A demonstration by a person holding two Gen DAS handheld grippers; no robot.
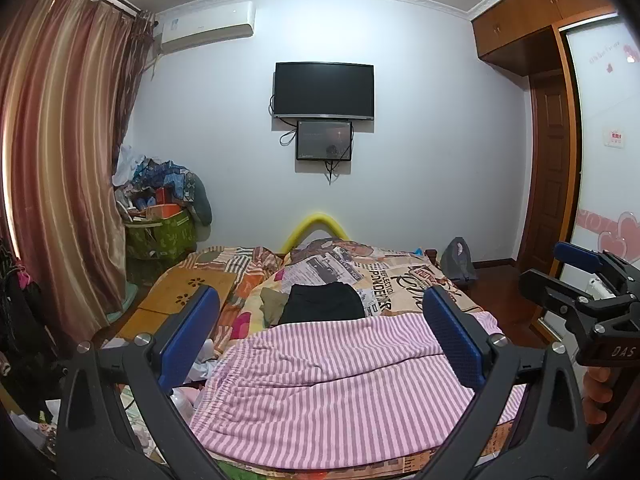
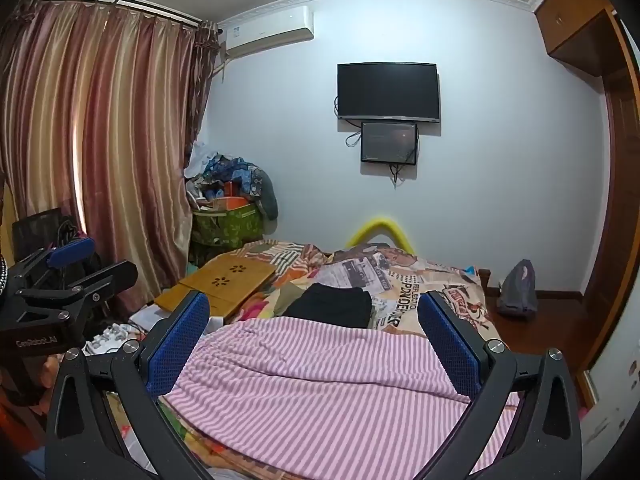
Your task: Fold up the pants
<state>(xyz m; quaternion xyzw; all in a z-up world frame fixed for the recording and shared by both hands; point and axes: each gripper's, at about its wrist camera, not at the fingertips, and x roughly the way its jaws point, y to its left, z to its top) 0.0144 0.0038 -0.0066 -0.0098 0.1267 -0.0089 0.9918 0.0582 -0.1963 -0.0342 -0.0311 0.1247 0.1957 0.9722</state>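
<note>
- Bedroom, pale wall (image 1: 420, 120) ahead, striped curtain (image 1: 60, 160) down the left side, wooden wardrobe (image 1: 520, 12) at the upper right.
- Bed (image 1: 400, 280) filling the lower middle, covered by a patchwork print spread.
- Pants (image 1: 340, 380), pink-and-white striped, spread flat across the near end of the bed, gathered waistband toward the left, a few soft wrinkles across the middle.
- Air conditioner (image 1: 208, 26) mounted high by the curtain.
- TV (image 1: 324, 90) dark on the wall, small screen (image 1: 324, 141) hung just beneath, cables dangling.
- Green bin (image 1: 160, 236) in the far left corner, heaped with clutter.
- Wooden lap table (image 1: 188, 292) lying on the bed's left side, flower cutouts in its top.
- Black garment (image 1: 322, 304) folded on the bed just beyond the pants, an olive one (image 1: 274, 300) beside it.
- Yellow foam arch (image 1: 316, 226) at the far end of the bed.
- Grey bag (image 1: 458, 260) on the floor at the far right.
- Left tongs (image 1: 320, 336) spread wide apart above the pants, nothing between the blue pads, no cloth gripped.
- Right tongs (image 2: 316, 340) likewise wide apart over the pants, empty; seen also at the right edge of the left view, with fingers of a hand (image 1: 598, 396) on the handle.
</note>
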